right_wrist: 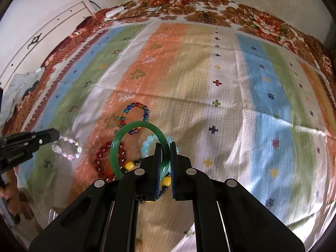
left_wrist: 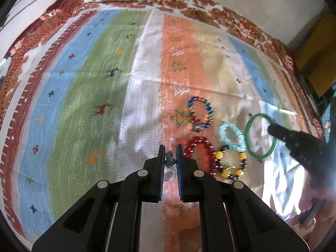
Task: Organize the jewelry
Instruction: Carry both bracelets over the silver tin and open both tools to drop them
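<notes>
Tongs both clamped: left tongs (left_wrist: 170, 154) on pale bead bracelet (right_wrist: 67, 148), right tongs (right_wrist: 166, 153) on green bangle (right_wrist: 117, 145).

There's lettering on the side of the left gripper (right_wrist: 55, 137) as it shows in the right wrist view, a pale line of print along the black body, but it's too blurred to spell out. The right gripper (left_wrist: 271, 128), seen from the left wrist, carries a few faint raised characters on its black arm, and those won't resolve either. Nothing else here bears readable words, numbers or brand marks.
</notes>
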Available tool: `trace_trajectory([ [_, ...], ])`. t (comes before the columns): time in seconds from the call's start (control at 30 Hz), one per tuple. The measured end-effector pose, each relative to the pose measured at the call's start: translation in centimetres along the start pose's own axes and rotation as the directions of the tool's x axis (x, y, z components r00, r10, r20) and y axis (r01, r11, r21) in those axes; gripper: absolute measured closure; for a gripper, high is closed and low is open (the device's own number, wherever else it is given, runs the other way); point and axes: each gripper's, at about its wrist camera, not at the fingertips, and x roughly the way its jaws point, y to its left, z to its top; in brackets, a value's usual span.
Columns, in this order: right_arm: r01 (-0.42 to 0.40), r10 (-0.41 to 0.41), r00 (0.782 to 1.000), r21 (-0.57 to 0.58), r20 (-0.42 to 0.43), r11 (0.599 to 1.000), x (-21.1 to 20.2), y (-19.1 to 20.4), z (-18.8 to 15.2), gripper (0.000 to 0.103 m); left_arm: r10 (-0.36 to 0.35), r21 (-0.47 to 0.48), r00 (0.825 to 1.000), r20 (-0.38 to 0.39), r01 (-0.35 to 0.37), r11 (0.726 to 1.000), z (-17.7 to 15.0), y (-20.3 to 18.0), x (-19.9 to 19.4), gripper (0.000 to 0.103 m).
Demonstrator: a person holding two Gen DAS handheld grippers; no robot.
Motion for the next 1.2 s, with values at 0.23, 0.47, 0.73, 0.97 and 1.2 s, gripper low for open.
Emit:
trace_trajectory([
  [0.23,-0.005,0.005,0.999,-0.010,0.034,1.000,-2.1,0.8,-1.5,0.094,-0.026,0.033,0.999,0.039,0.025,0.999,-0.7,-1.1,-2.0,0.093],
  [0.47,-0.024,0.026,0.998,-0.039,0.065,0.999,-4.2,2.1,-3.1,0.094,-0.049,0.062,0.997,0.061,0.045,0.997,-1.7,-2.2,-3.3,0.093],
  [0.73,-0.033,0.039,0.995,-0.067,0.095,0.997,-6.0,2.8,-4.7,0.094,-0.051,0.117,0.990,0.132,0.036,0.992,-3.3,-3.7,-5.7,0.093],
  [0.97,-0.031,0.040,0.992,-0.080,0.123,0.996,-7.3,3.5,-6.1,0.094,-0.045,0.175,0.986,0.158,0.017,0.984,-4.6,-5.0,-6.5,0.093],
  [1.2,-0.066,0.081,0.987,-0.107,0.136,0.992,-8.6,4.5,-7.7,0.094,-0.061,0.210,0.976,0.207,0.017,0.977,-6.6,-5.8,-8.3,0.093],
])
